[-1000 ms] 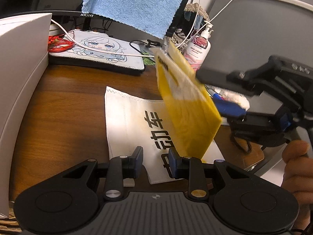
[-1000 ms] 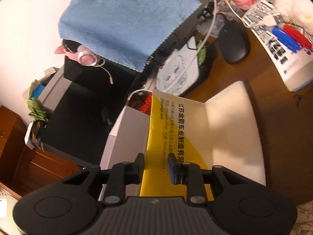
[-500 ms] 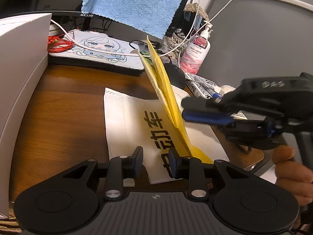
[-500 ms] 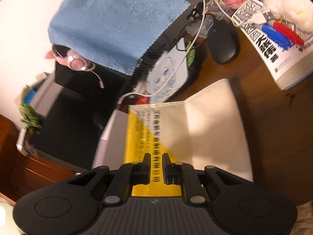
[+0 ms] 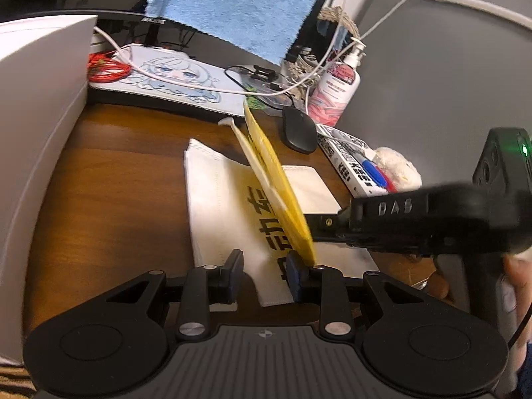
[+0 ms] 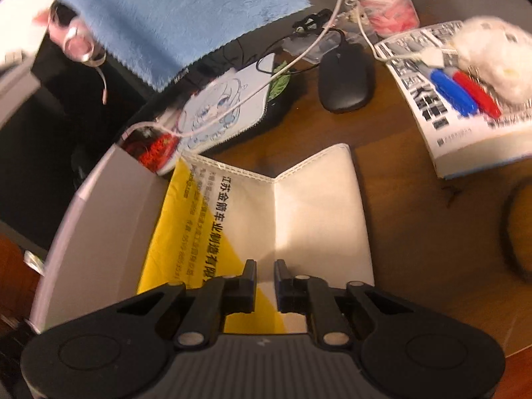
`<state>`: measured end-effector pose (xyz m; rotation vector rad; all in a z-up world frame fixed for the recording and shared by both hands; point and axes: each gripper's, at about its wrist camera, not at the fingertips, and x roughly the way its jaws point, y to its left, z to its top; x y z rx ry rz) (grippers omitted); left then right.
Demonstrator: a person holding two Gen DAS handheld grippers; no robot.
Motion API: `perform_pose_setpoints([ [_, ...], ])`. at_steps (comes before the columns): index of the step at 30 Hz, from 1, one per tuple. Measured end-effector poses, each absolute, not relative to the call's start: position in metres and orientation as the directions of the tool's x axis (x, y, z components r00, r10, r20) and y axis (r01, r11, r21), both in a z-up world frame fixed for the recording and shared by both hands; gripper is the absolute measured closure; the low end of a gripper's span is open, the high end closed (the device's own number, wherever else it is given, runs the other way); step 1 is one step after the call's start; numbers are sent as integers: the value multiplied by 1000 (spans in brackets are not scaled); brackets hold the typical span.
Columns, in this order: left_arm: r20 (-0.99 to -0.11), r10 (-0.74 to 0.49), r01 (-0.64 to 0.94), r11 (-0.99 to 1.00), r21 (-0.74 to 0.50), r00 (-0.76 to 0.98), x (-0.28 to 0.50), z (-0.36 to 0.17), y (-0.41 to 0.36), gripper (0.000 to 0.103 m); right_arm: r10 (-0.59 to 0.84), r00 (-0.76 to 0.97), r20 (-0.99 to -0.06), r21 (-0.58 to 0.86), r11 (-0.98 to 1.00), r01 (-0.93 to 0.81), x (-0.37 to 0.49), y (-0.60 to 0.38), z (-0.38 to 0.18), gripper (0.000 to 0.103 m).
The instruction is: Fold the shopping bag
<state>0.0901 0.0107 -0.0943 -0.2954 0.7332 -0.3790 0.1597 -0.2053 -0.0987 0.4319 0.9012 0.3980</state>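
Cluttered brown desk [image 5: 109, 179] carries my white-and-yellow non-woven shopping bag [image 5: 226, 206], half lifted. My right tongs [image 6: 264, 274] pinch its raised flap; my left tongs [image 5: 264, 266] stand slightly parted over the flat half. Thin fabric could slip and flop back unfolded.

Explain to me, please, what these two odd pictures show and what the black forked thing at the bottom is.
Each picture comes from a camera on a hand-held gripper, looking along its two fingers; a person holds one per hand, no robot. The left gripper rests over a white-and-yellow bag on a wooden desk. The right gripper, seen from the side in the left view, has shut on the bag's raised flap, mid-fold. Around lie a mouse, a book with markers, a bottle.
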Motion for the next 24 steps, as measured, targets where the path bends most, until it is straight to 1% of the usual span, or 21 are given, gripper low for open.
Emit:
perform_pose_setpoints([
  [3,-578,-427,222,893,-392,695,85,-85,20,75,454,574,-682,426,884,-193,155,-194,-94,98],
  [6,-563,-391,214,910,-356,728,78,-72,26,75,415,591,-692,359,908,-216,150,-185,-91,98],
  [8,-547,-380,208,913,-350,746,73,-63,31,75,404,596,-694,339,914,-224,148,-182,-90,98],
  [14,-482,-397,229,900,-371,781,70,-39,42,75,401,597,-695,323,916,-239,145,-180,-89,98],
  [18,-496,-423,253,892,-374,758,87,-41,32,75,399,594,-698,314,917,-246,143,-178,-89,98],
  [21,-512,-464,273,873,-405,723,103,-49,25,75,402,592,-698,311,916,-254,142,-178,-89,98],
  [24,-550,-468,255,871,-420,692,117,-64,19,75,410,586,-699,320,912,-257,142,-179,-89,98],
])
